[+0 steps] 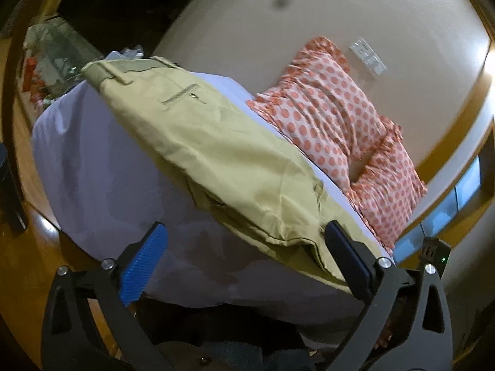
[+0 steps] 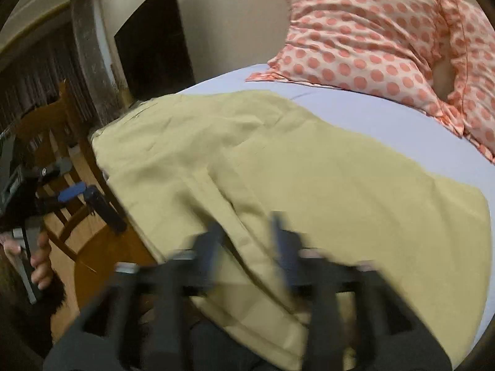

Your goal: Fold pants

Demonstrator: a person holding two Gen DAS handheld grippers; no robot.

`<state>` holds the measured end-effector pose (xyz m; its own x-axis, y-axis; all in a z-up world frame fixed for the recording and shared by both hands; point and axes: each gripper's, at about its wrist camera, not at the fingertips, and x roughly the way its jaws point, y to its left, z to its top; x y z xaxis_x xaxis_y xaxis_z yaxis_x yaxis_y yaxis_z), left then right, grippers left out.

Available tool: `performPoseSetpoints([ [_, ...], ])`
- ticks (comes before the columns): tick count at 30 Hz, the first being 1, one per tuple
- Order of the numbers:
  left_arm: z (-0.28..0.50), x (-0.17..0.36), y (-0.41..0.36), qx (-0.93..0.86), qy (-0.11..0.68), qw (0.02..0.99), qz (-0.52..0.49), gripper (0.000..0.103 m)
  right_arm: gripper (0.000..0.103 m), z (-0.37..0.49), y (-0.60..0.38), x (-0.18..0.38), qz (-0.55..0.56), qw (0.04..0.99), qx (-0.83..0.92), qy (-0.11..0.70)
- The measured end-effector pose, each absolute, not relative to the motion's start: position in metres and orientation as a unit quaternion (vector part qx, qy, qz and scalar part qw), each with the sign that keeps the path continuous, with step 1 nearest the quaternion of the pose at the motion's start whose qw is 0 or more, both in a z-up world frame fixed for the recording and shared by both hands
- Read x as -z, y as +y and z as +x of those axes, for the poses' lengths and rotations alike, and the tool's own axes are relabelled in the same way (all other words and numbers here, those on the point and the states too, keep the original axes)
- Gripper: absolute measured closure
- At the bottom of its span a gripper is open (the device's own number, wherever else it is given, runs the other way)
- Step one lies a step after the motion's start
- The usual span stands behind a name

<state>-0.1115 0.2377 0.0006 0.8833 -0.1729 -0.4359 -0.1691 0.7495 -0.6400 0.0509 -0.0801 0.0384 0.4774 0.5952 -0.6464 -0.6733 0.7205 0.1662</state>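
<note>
Khaki pants (image 1: 216, 154) lie on a bed with a pale lilac sheet (image 1: 92, 167), waistband at the far left edge, legs running toward me. My left gripper (image 1: 244, 232) is open above the near edge of the bed, its right finger (image 1: 343, 247) over the pants' near end, holding nothing. In the right wrist view the pants (image 2: 309, 170) cover the sheet (image 2: 355, 114). My right gripper (image 2: 247, 232) is blurred, its fingers apart over a fold of the pants. The left gripper (image 2: 80, 194) shows at the left, off the bed's side.
Two pillows with orange polka dots (image 1: 334, 114) lie against the wall at the head of the bed; they also show in the right wrist view (image 2: 371, 31). A wooden chair (image 2: 62, 154) stands beside the bed. A cluttered shelf (image 1: 46, 61) is at the far left.
</note>
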Motion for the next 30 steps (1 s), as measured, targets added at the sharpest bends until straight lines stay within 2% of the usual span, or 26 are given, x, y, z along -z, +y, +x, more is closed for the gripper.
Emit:
performPoseSetpoints([
  [1,-0.109,0.001,0.238,0.011,0.244,0.903,-0.355,0.002,0.01,0.044,-0.086,-0.043,-0.048,0.866,-0.367,0.337],
  [2,-0.105,0.003,0.238,0.025,0.246,0.9,-0.359,0.002,0.007,0.038,-0.092,-0.048,-0.041,0.873,-0.364,0.323],
  [6,-0.087,0.019,0.238,0.04,0.265,0.882,-0.388,0.002,0.006,0.043,-0.122,-0.06,0.005,0.888,-0.338,0.311],
  [10,-0.073,0.027,0.243,0.044,0.263,0.87,-0.414,0.002,0.006,0.059,-0.14,-0.054,0.058,0.888,-0.307,0.338],
  [19,-0.054,-0.009,0.259,0.057,0.221,0.87,-0.437,0.002,0.003,0.066,-0.146,-0.045,0.089,0.883,-0.302,0.348],
  [23,-0.047,-0.009,0.288,-0.004,0.218,0.86,-0.461,0.005,0.003,0.068,-0.151,-0.038,0.108,0.88,-0.297,0.356],
  [25,-0.046,-0.003,0.309,-0.026,0.207,0.847,-0.488,0.016,0.003,0.068,-0.154,-0.036,0.114,0.879,-0.297,0.355],
  [27,-0.044,0.001,0.323,-0.034,0.206,0.835,-0.509,0.033,0.003,0.068,-0.157,-0.035,0.117,0.881,-0.295,0.352],
  [28,-0.042,0.002,0.329,-0.042,0.208,0.83,-0.515,0.038,0.003,0.069,-0.159,-0.034,0.119,0.881,-0.295,0.351],
  [29,-0.039,0.002,0.334,-0.052,0.213,0.829,-0.514,0.053,0.003,0.069,-0.161,-0.034,0.122,0.881,-0.296,0.349],
  [30,-0.035,0.004,0.34,-0.07,0.225,0.826,-0.511,0.062,0.003,0.07,-0.163,-0.034,0.124,0.881,-0.295,0.348],
])
